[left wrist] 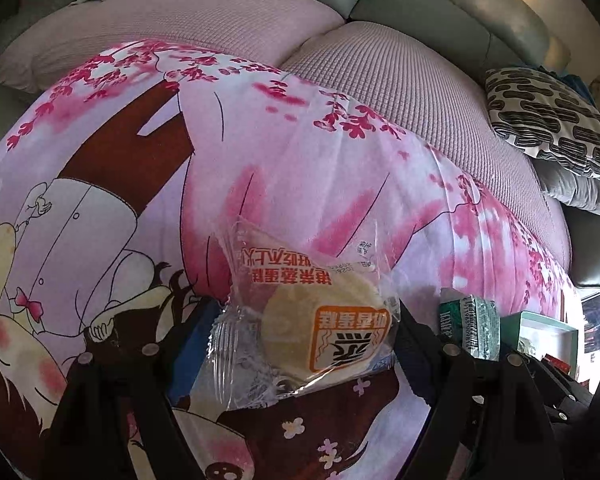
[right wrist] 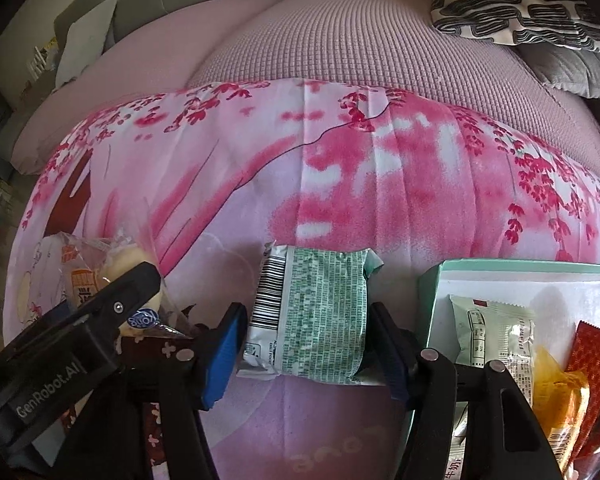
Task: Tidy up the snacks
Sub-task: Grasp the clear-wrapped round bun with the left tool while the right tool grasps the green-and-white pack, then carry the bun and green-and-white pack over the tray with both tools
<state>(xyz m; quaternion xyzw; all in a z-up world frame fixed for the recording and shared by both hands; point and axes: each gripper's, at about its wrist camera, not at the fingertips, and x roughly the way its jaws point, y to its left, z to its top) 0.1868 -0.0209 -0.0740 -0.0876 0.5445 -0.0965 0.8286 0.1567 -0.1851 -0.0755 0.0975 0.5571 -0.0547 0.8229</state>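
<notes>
A clear packet with a round pale cake and an orange label (left wrist: 320,320) sits between the blue pads of my left gripper (left wrist: 304,314), which is shut on it just above the printed pink cloth (left wrist: 300,160). A green-and-white snack packet with a barcode (right wrist: 312,312) is clamped sideways in my right gripper (right wrist: 306,316), both pads touching its ends. That same green packet (left wrist: 468,324) shows at the right of the left wrist view. A mint-green box with a white inside (right wrist: 430,280) lies just right of the right gripper and holds several packets.
The cloth covers a sofa with pink quilted seat cushions (right wrist: 360,48). A black-and-white patterned pillow (left wrist: 548,120) and a grey cushion (right wrist: 580,72) lie at the far right. In the right wrist view, the left gripper's fingers (right wrist: 136,284) stand close on the left.
</notes>
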